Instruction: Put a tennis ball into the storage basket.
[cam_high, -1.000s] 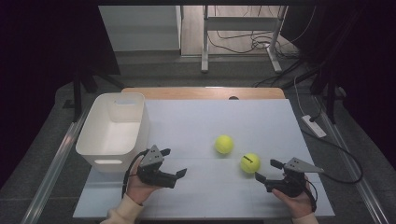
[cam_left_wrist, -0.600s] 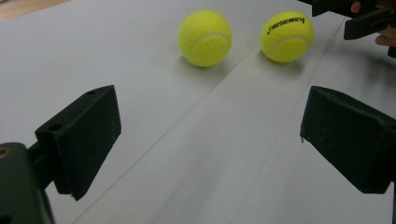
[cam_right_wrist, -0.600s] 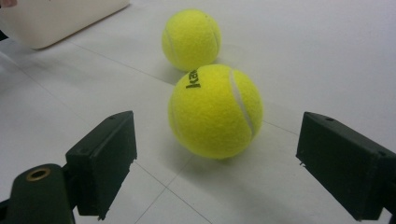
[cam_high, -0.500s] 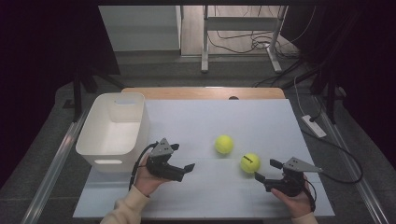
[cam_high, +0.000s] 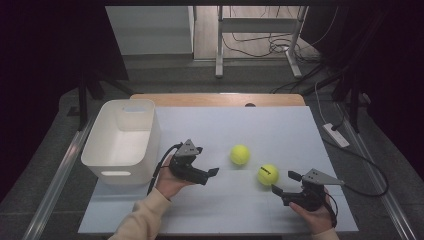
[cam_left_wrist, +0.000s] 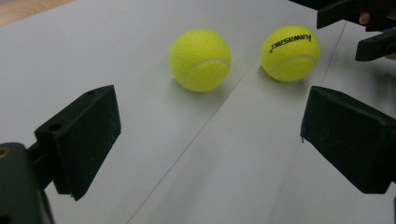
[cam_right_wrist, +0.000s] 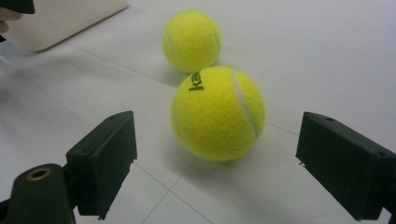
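Holding both tools low over the tabletop (cam_high: 280, 125), I have two tennis balls ahead of me and nothing gripped yet. My left hand-held gripper (cam_high: 212, 172) stands with its jaws spread wide and empty, aimed at the plain ball (cam_high: 240, 154), which lies near the middle of the white surface, a little apart from the tips. My right hand-held gripper (cam_high: 283, 184) is likewise spread and empty, with the printed ball (cam_high: 268, 174) just beyond its jaws; in the right gripper view that ball (cam_right_wrist: 218, 114) sits squarely between them, the plain one (cam_right_wrist: 192, 41) behind it.

I judge these balls light, springy under pressure, and felt-covered, so the pads should bite well rather than slip. They are not fragile. The real trouble is rolling: a nudge from one jaw before the other arrives could send a ball off across the smooth tabletop.

Being round, a ball has no long axis and points nowhere; only the black lettering and the white seam mark its turn, the lettering facing up and toward my left side. I would close across the widest part, level with the centre, both jaws meeting it together. The white bin (cam_high: 121, 140) waits at the left.
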